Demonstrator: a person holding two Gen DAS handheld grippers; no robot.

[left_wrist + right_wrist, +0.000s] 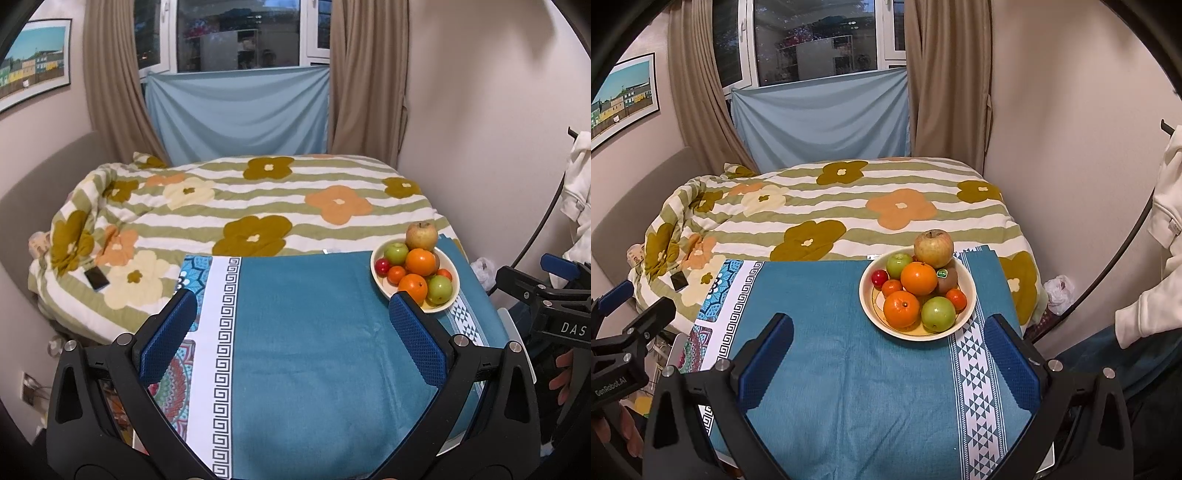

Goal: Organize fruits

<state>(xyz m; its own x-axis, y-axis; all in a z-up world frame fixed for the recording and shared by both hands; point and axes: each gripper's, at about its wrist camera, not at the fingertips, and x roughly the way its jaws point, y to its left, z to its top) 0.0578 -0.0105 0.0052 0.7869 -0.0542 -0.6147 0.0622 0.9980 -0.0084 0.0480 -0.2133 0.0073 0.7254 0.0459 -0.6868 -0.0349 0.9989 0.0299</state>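
Note:
A cream bowl [866,295] heaped with fruit stands at the far right of the table on a teal cloth [820,354]. It holds a yellow-red apple [933,247] on top, two oranges [918,277], two green apples [937,314], a kiwi [947,278], small tangerines and a red fruit [879,277]. The bowl also shows in the left wrist view [380,284]. My right gripper [890,350] is open and empty, just short of the bowl. My left gripper [295,321] is open and empty over the teal cloth, left of the bowl.
A bed with a flowered quilt [258,206] lies behind the table, with a dark phone [96,278] on its left side. Walls close in on the right. A white plastic bag [1059,293] lies on the floor at the right.

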